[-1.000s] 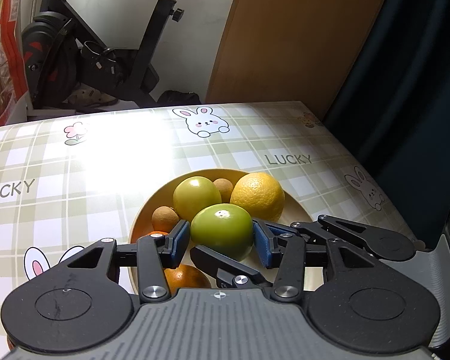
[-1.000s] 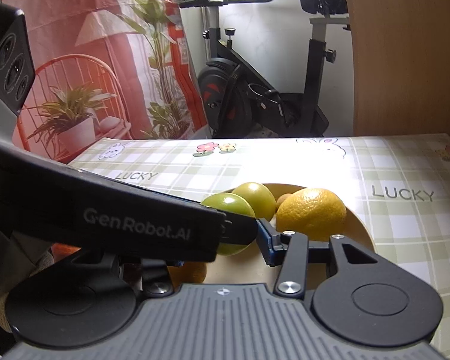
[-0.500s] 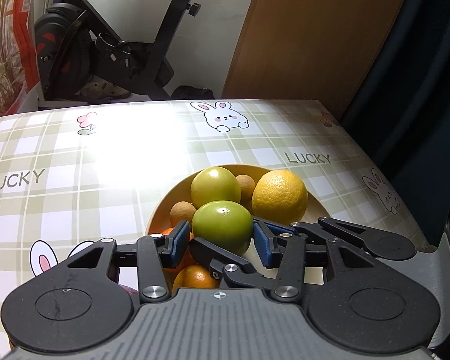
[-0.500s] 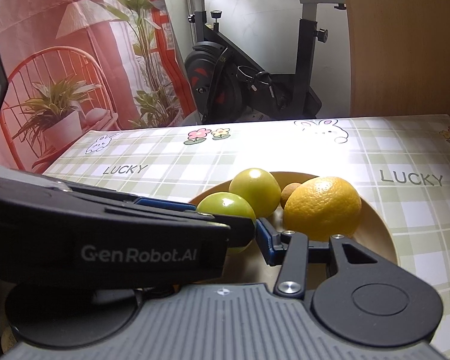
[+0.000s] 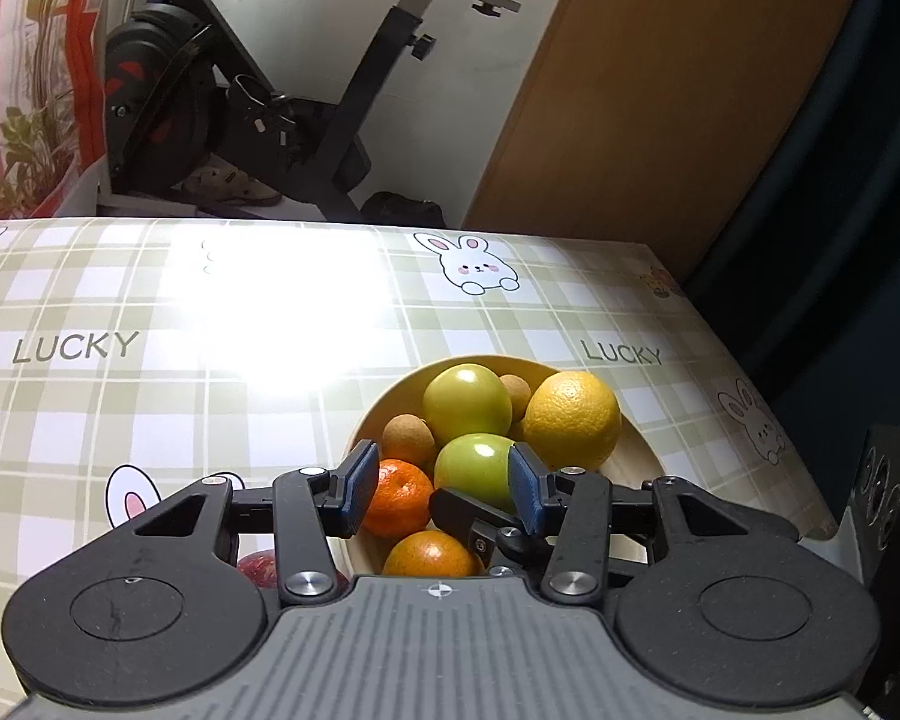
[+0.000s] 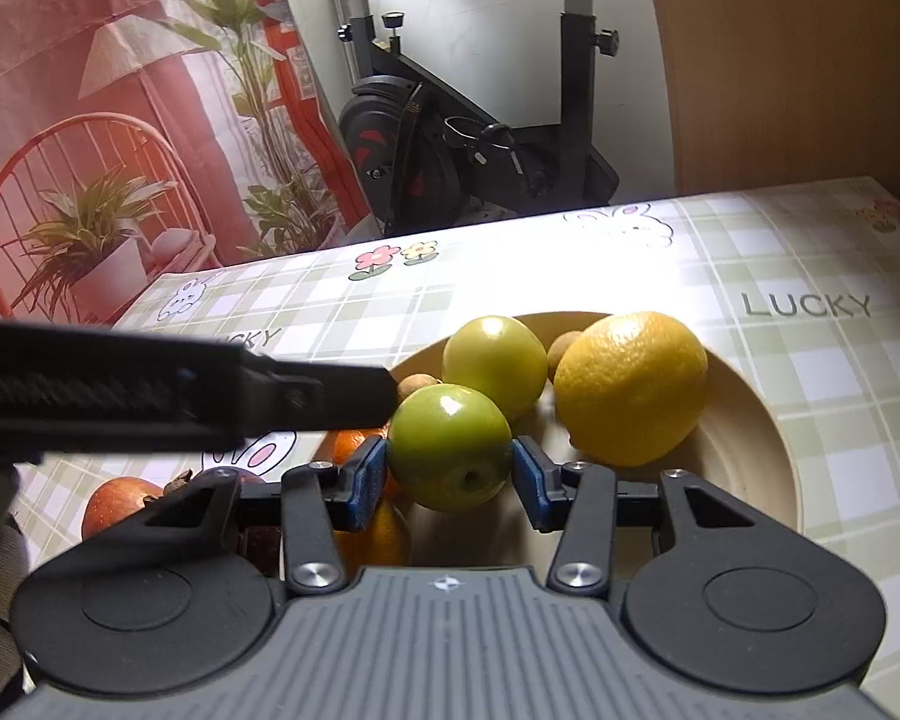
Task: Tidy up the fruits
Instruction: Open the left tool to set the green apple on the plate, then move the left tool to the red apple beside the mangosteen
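Note:
A green apple [image 6: 450,447] sits between the blue pads of my right gripper [image 6: 448,456], which is shut on it just over the tan bowl [image 6: 750,438]. My left gripper [image 5: 443,462] stands open a little short of that green apple [image 5: 477,468], holding nothing. One of its fingers [image 6: 306,402] reaches in from the left beside the apple. In the bowl [image 5: 636,456] lie a yellow-green apple [image 5: 467,403], a large orange [image 5: 573,420], two tangerines [image 5: 405,498] and two small brown longans [image 5: 408,441].
A red fruit [image 6: 120,504] lies on the checked tablecloth left of the bowl, with a dark fruit [image 6: 228,474] beside it. An exercise bike [image 5: 258,114] stands beyond the table's far edge. A wooden panel [image 5: 660,90] rises at the back right.
My left gripper has drawn back from the green apple that sat between its pads, uncovering the tangerines. The right gripper has kept the apple between its pads.

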`<control>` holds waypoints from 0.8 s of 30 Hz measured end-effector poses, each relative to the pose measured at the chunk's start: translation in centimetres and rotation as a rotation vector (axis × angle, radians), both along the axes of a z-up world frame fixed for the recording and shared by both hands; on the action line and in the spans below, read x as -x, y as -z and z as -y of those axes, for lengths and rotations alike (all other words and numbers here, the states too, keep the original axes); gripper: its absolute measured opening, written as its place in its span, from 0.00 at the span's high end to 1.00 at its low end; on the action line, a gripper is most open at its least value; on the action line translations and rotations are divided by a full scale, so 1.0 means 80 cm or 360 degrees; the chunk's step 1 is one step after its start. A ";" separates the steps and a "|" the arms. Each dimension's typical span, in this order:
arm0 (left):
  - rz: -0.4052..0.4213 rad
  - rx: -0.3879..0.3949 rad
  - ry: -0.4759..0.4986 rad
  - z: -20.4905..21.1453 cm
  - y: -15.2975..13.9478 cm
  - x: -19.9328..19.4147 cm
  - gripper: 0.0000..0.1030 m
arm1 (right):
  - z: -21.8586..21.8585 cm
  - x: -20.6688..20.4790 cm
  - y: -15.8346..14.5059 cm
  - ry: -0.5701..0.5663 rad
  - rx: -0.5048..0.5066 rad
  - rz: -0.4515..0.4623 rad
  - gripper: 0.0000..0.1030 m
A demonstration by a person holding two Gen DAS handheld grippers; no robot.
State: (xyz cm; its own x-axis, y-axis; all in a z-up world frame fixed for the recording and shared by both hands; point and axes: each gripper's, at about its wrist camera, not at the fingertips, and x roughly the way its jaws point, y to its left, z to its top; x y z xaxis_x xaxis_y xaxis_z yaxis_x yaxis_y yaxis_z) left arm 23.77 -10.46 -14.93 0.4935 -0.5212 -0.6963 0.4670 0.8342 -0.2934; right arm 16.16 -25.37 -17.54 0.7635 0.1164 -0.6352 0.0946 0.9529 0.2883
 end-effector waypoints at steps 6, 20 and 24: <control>0.0022 0.0022 -0.0053 -0.016 -0.010 0.002 0.52 | -0.001 0.002 0.003 0.0019 0.0025 -0.0032 0.53; 0.0022 0.0094 -0.0132 -0.100 -0.013 0.003 0.51 | -0.015 0.030 -0.032 -0.0036 0.0096 0.0156 0.45; 0.0035 0.0072 -0.0144 -0.124 -0.014 0.003 0.51 | -0.043 0.029 -0.041 -0.0170 0.0185 0.0203 0.45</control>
State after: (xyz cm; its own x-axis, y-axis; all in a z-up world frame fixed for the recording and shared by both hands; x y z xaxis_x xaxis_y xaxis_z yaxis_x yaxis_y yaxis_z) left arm 23.53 -0.54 -13.80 0.5546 -0.5045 -0.6617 0.3973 0.8593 -0.3221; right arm 13.82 -21.95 -14.25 0.8261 0.1323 -0.5478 -0.0388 0.9831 0.1790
